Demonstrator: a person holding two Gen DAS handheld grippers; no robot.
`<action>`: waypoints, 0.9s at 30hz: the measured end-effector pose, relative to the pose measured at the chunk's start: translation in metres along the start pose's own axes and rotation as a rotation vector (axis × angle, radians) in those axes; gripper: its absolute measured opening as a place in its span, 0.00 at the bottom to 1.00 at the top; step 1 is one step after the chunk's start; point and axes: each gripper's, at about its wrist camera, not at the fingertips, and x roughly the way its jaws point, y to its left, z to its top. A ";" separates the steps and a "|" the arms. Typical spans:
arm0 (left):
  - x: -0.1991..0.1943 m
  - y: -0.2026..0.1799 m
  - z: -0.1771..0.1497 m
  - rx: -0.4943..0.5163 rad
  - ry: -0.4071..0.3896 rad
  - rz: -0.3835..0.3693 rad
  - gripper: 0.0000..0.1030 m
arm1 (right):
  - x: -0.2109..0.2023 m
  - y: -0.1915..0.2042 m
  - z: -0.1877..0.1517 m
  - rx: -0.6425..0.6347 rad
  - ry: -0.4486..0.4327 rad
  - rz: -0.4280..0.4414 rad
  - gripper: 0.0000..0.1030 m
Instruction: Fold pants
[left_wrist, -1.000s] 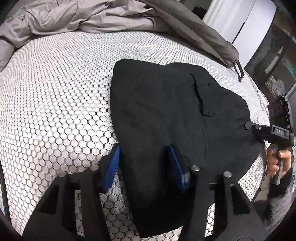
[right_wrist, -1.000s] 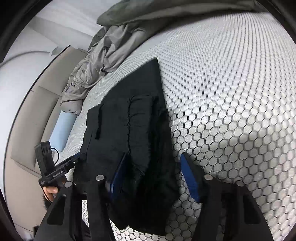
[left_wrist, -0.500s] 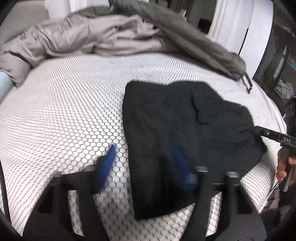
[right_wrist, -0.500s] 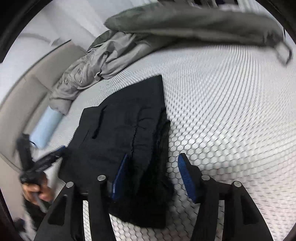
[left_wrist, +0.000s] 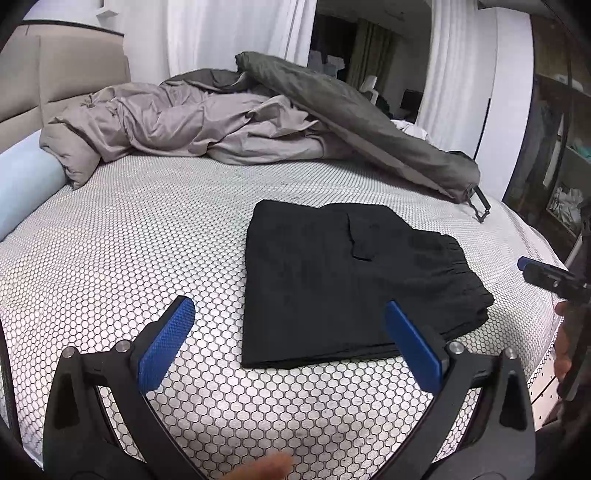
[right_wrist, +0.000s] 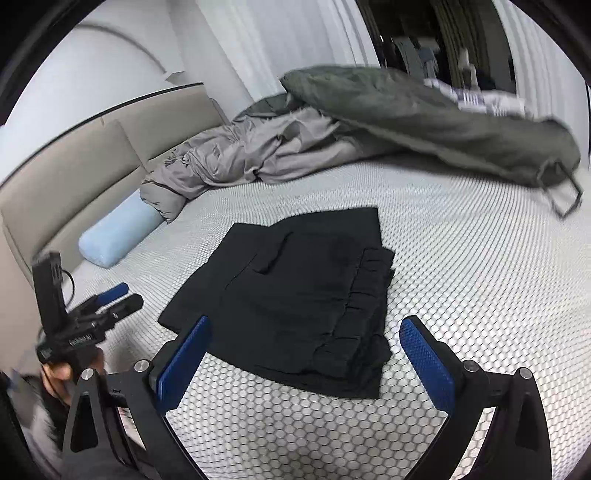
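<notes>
The black pants (left_wrist: 347, 280) lie folded into a flat rectangle on the honeycomb-patterned mattress (left_wrist: 147, 251). The elastic waistband sits at the right end of the stack. My left gripper (left_wrist: 291, 332) hangs above and in front of the pants, jaws opening wide, blue pads clear of the cloth. In the right wrist view the same folded pants (right_wrist: 303, 295) lie ahead, waistband edge toward the right. My right gripper (right_wrist: 306, 350) is also lifted off them, jaws opening, nothing between the pads. The left gripper (right_wrist: 110, 299) shows at the left edge, held by a hand.
A crumpled grey duvet (left_wrist: 192, 122) and a dark olive cover (left_wrist: 362, 133) are piled at the far side of the bed. A light blue bolster (right_wrist: 118, 232) lies by the beige headboard (right_wrist: 74, 177). White curtains and dark shelving stand behind.
Both grippers have let go of the pants' near edge, opened wide and pulled up and back. The folded pants stay flat on the mattress.
</notes>
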 end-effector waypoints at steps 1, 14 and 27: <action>-0.001 -0.001 -0.002 0.005 -0.009 0.004 0.99 | -0.002 0.001 -0.004 -0.022 -0.023 -0.018 1.00; 0.029 -0.004 -0.005 0.057 -0.017 0.009 0.99 | 0.003 0.012 -0.029 -0.057 -0.139 -0.057 1.00; 0.030 -0.005 -0.007 0.065 -0.023 0.014 0.99 | -0.002 0.017 -0.034 -0.060 -0.149 -0.045 1.00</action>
